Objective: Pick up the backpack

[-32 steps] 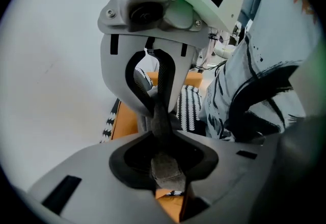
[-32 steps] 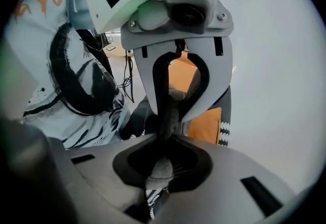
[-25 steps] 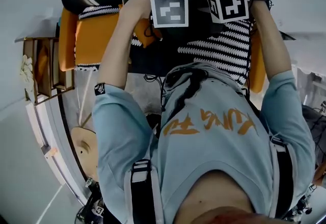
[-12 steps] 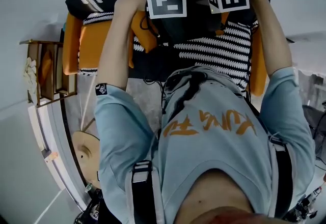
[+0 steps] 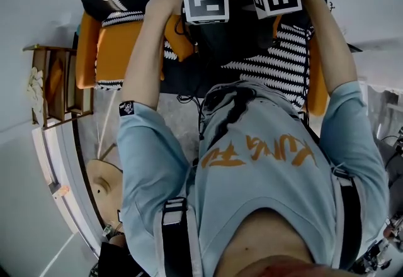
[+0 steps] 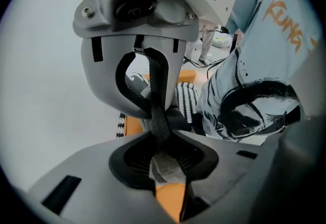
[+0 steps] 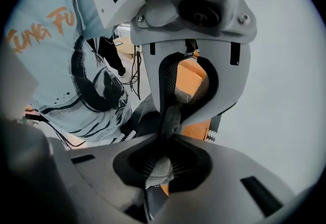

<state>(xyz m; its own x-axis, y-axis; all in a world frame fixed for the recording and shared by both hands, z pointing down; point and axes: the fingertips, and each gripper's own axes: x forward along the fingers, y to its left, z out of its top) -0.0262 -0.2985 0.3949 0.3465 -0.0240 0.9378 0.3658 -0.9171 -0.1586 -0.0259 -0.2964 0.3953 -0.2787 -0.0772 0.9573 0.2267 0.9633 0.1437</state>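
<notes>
Left gripper (image 6: pixel 162 135) and right gripper (image 7: pixel 165 139) each pinch only a thin fold of the backpack (image 5: pixel 221 41), whose weight could pull it free

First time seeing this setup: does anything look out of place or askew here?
Nothing stands out. The left gripper is shut on the left strap, the right gripper on the right strap. The dark backpack is below them, over the orange seat.

Looked steeply down from the head onto the orange sofa (image 5: pixel 119 49), rode tight behind left gripper (image 6: pixel 165 159) and right gripper (image 7: pixel 160 164) jaws, shared shirt (image 5: pixel 258 162) and sofa throughout.
</notes>
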